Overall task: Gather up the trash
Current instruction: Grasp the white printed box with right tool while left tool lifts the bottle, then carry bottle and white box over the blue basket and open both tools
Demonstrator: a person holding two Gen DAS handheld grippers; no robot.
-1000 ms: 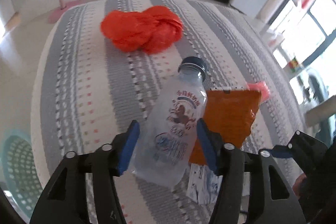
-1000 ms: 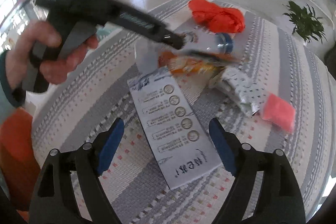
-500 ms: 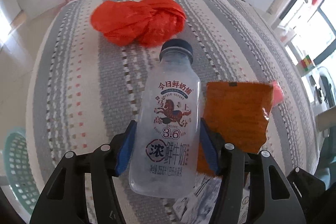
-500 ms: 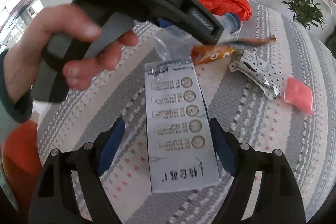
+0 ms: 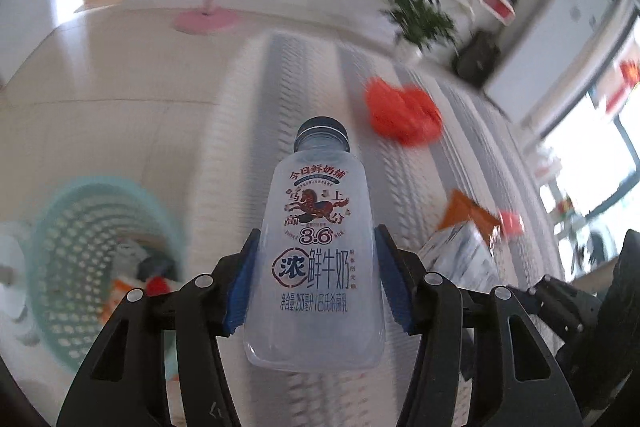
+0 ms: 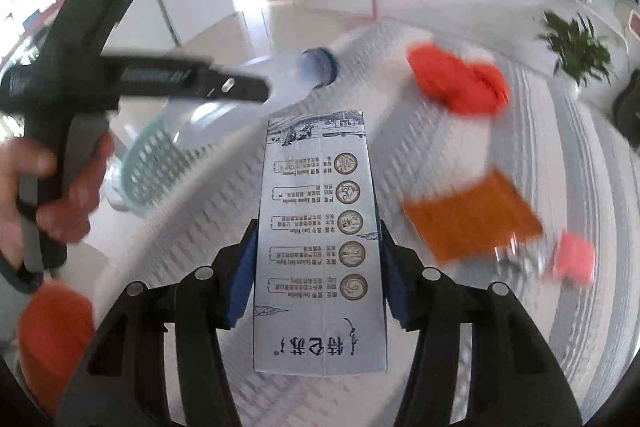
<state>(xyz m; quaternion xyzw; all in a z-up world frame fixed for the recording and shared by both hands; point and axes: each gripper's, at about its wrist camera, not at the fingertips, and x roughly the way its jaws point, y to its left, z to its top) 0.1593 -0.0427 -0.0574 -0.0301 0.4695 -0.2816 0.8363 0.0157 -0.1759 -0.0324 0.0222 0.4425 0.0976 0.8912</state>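
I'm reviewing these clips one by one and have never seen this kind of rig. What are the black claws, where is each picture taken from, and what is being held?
There is no robot: a person holds a two-finger grabber in each hand, each with a fisheye camera looking along its fingers, hence the round, warped pictures.

In the left camera's picture, the left gripper clamps a clear milk bottle with a dark cap. A teal basket on the floor already holds some trash.

In the right camera's picture, the right gripper clamps a flattened milk carton. The person's left hand shows at the left, squeezing the other grabber.

On the striped rug lie a red plastic bag, an orange wrapper and a pink packet.
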